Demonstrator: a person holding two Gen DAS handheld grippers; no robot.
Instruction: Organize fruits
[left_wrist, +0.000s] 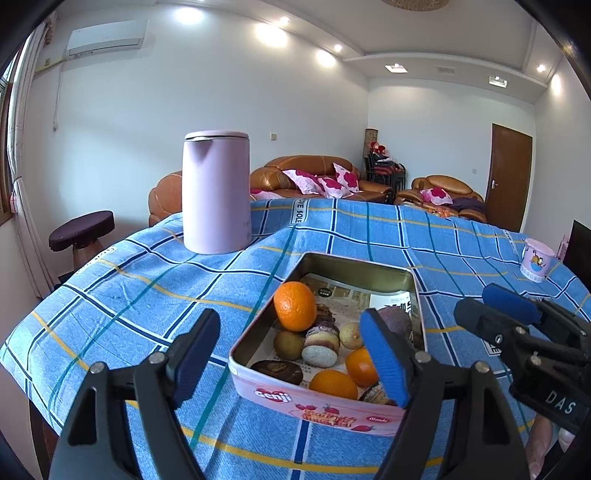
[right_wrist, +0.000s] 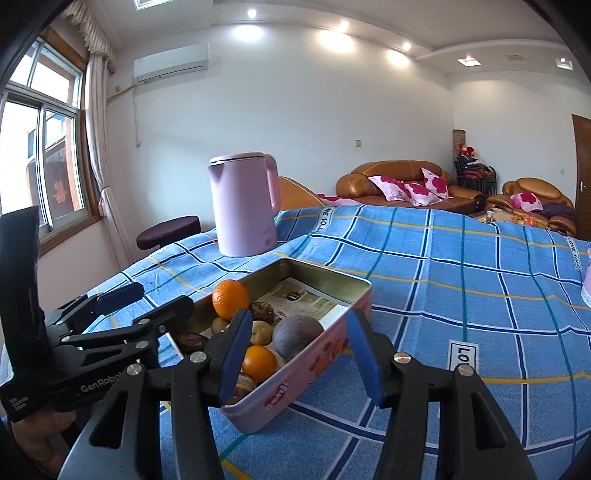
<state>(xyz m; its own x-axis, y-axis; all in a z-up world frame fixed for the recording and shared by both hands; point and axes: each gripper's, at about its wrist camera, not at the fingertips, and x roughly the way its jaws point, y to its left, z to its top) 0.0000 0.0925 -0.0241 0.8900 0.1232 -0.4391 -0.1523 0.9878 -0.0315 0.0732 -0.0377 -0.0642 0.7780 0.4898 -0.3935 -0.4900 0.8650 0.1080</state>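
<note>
The left tongs (left_wrist: 291, 354) stand released, jaws wide apart with nothing pressed between the blue pads. One pad hangs over the checked blue cloth (left_wrist: 147, 295) that covers the bench; the other hangs over the near right corner of the pink tin (left_wrist: 314, 406). The right tongs (right_wrist: 301, 354) are released too, and the near end of the tin (right_wrist: 266, 406) lies between their pads, neither pad seen pressing on it.

Just ahead of both tongs the tin holds the fruit. Closest to the left tongs sit two small oranges (left_wrist: 332, 384), side by side near the tin's front wall, with round brown pastries among them. Behind these lie a kiwi (left_wrist: 288, 343), a pale sandwich cookie stack (left_wrist: 321, 343) and a dull purple round fruit (left_wrist: 397, 321). Farther in, a large orange (left_wrist: 294, 311) leans against the tin's left wall, and beyond it a printed paper sheet (left_wrist: 354, 291) covers the bare far half of the tin.

Beyond the tin and to the left of the left tongs, a pink kettle (left_wrist: 216, 192) stands upright on the cloth. Far right, a small pink cup (left_wrist: 535, 260) sits near the bench edge. Past the bench stand brown leather sofas (left_wrist: 314, 177) with floral pillows.
</note>
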